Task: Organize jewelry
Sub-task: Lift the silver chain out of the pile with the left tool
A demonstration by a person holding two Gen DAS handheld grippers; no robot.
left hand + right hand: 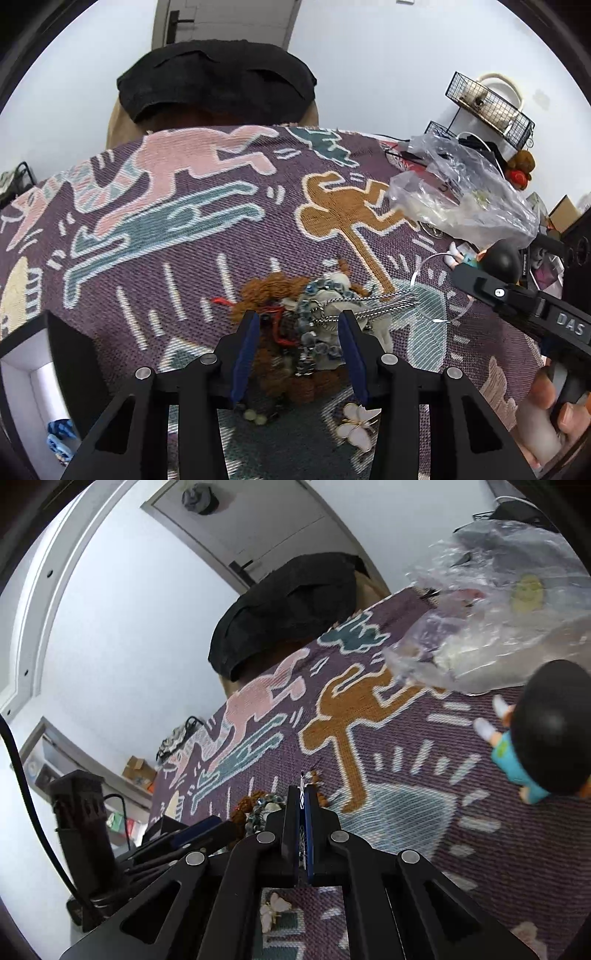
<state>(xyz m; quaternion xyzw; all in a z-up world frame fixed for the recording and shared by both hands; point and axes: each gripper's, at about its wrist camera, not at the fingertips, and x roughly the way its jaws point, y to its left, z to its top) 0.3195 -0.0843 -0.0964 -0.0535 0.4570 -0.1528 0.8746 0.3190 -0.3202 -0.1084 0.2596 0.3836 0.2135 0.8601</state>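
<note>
Left gripper [301, 334] is gaping wide around the jewelry pile [314, 317]; right gripper [303, 801] is pinching a silver chain [388, 304].
Beyond the pile, a plastic bag [461, 195] and figurine [543, 738] are crowding the cloth [184, 221].

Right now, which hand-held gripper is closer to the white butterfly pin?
Left. The left hand-held gripper stands open right over the butterfly pin; the right hand-held gripper is off to the side, pinching a chain.
</note>
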